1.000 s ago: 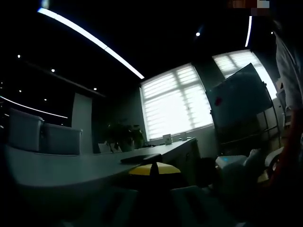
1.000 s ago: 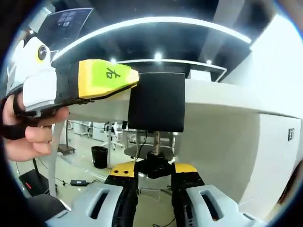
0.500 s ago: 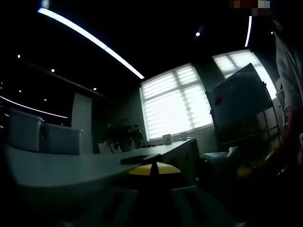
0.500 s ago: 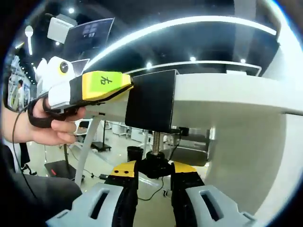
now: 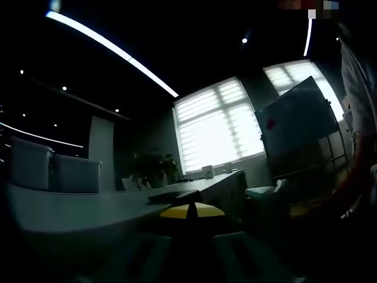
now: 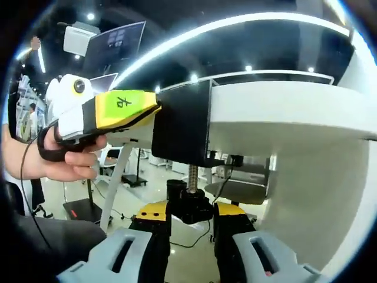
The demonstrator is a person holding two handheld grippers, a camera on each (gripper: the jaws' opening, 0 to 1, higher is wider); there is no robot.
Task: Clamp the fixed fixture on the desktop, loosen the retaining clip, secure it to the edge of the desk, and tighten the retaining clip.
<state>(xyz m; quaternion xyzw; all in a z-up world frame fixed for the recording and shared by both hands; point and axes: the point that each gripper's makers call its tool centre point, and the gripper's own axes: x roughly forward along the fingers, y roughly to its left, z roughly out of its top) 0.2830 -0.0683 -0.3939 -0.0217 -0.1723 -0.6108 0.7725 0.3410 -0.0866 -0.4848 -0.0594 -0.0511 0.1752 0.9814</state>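
1. The black fixture (image 6: 182, 122) sits on the edge of the white desk (image 6: 283, 106), its flat face against the desk's rim, seen from below in the right gripper view.
2. A threaded screw (image 6: 192, 175) drops from the fixture to a black knob (image 6: 190, 206).
3. The right gripper (image 6: 190, 221) has its yellow-tipped jaws closed on that knob, one on each side.
4. The left gripper (image 6: 121, 109), yellow-tipped and held by a hand (image 6: 65, 165), presses against the fixture's left side at desk level; its jaws look closed on the fixture, though the grip point is hidden.
5. The left gripper view is dim: the desk top (image 5: 70, 206) runs away toward bright windows (image 5: 218, 127), with a dark board (image 5: 297, 127) on the right.
6. Chairs (image 5: 53, 171) stand along the desk's far side.
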